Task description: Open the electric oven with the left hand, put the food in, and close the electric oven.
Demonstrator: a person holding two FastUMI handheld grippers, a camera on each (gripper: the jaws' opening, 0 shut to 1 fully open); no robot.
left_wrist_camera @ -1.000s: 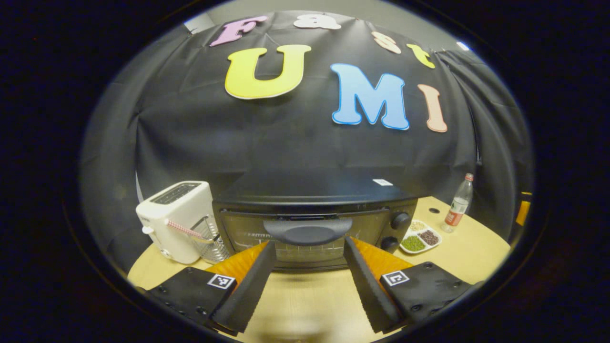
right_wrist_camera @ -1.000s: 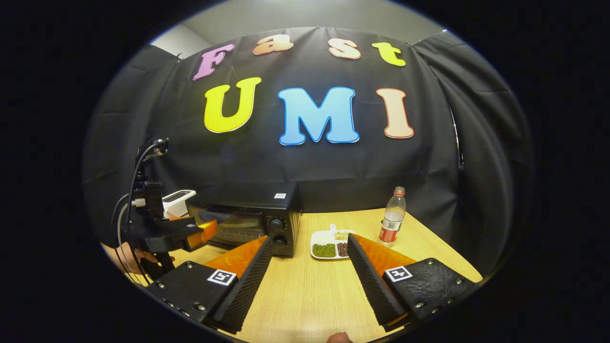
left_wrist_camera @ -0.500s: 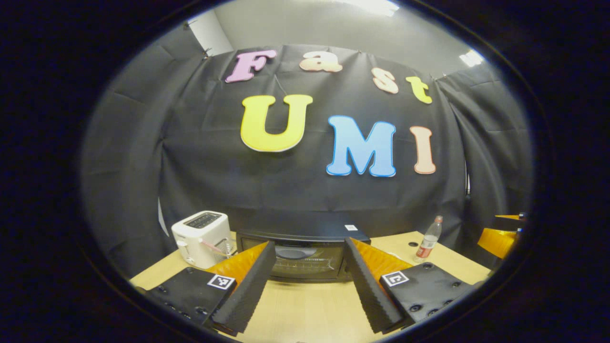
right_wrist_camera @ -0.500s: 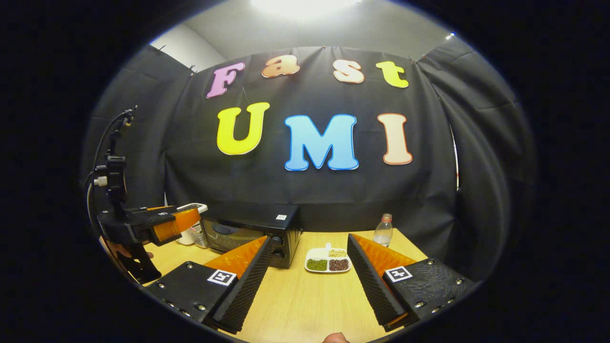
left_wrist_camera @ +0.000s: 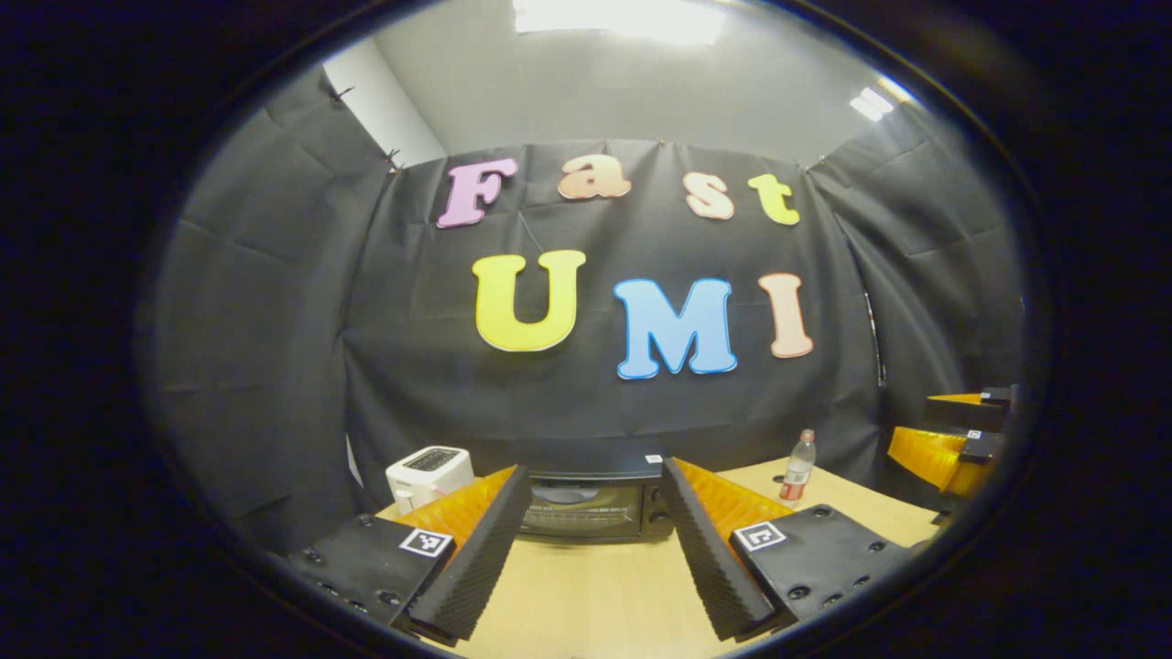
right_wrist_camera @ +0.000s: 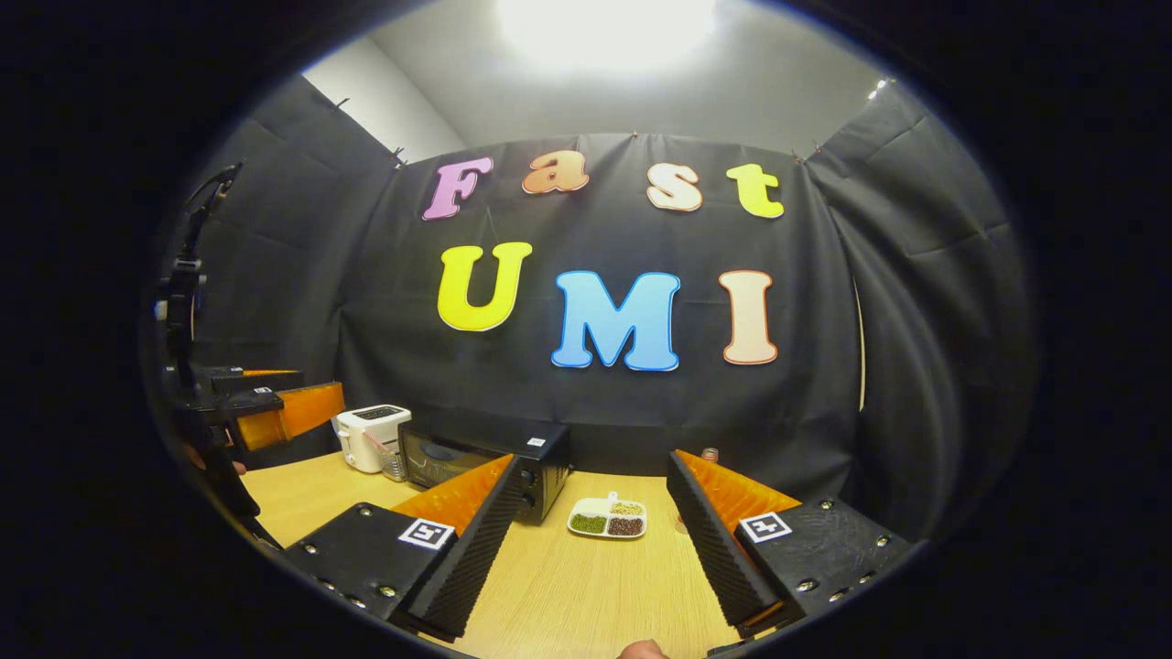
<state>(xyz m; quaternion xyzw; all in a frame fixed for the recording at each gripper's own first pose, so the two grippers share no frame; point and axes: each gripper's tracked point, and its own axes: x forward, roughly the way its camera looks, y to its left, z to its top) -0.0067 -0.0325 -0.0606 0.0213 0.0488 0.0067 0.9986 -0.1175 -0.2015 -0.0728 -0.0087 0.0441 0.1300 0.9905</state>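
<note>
Left gripper (left_wrist_camera: 591,549) pulled back; oven (left_wrist_camera: 586,499) door closed.

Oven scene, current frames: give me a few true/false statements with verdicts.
1. The oven door is shut. True.
2. The left tool grips the oven handle. False: it is open, holding nothing, and stands clear of the oven.
3. A white toaster stands beside the oven. True.
4. The divided dish sits inside the oven. False: it lies on the table, in front of the right tool.
5. The right tool is open. True.
</note>
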